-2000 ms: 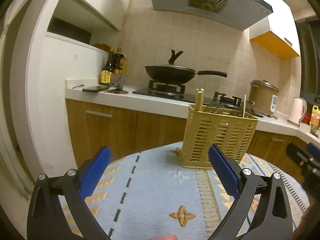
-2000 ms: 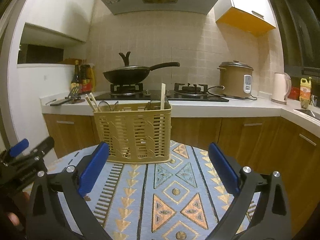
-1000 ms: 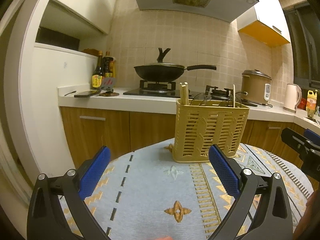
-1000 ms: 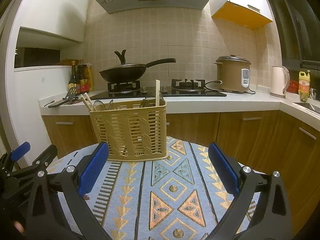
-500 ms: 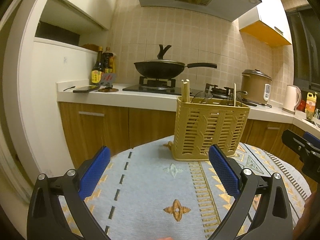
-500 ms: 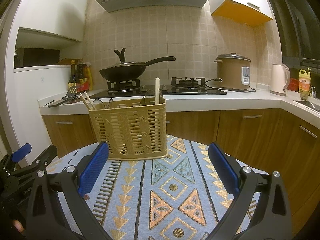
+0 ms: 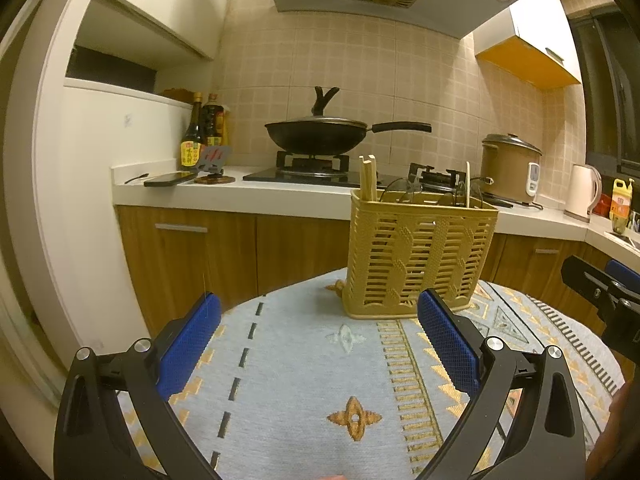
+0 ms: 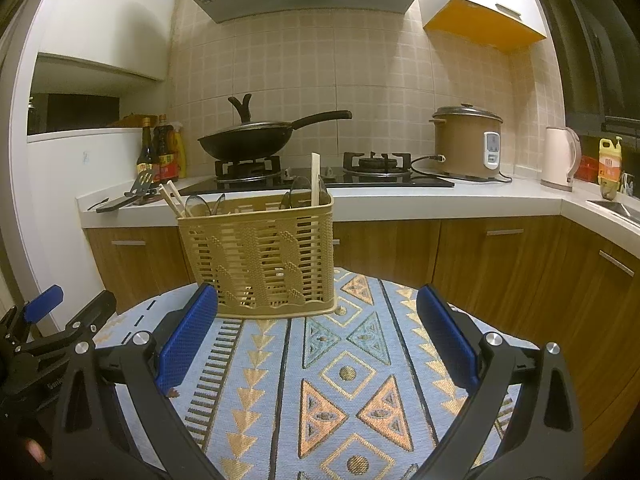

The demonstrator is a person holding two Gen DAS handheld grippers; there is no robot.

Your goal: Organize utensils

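Left gripper [image 7: 318, 340] is spread wide, blue pads [image 7: 188, 344] apart, nothing between them; I've got it hovering over the patterned cloth [image 7: 304, 380] on the round bench. Right gripper [image 8: 316, 340] same deal, wide and empty, above the cloth's triangle-patterned part [image 8: 352, 380]. Each gripper shows at the edge of the other's view: right one at far right of the left wrist view, left one low at far left of the right wrist view.

Tan slotted utensil basket [image 7: 418, 256] stands upright on the cloth toward the bench's far edge, well ahead of both grippers, touched by neither. In the right wrist view it sits just past the left pad [image 8: 186, 340]. Inside it: a pair of chopsticks [image 7: 369, 178] leaning at the left end, a single pale stick [image 8: 315, 179] upright near the right end, and some dark rounded utensil heads [image 8: 204, 204] between them — can't tell which utensils these are.

Behind, the kitchen counter carries a black wok [image 8: 256, 140] on the stove, a rice cooker [image 8: 468, 142], a kettle [image 8: 560, 158] and sauce bottles [image 7: 202, 136].
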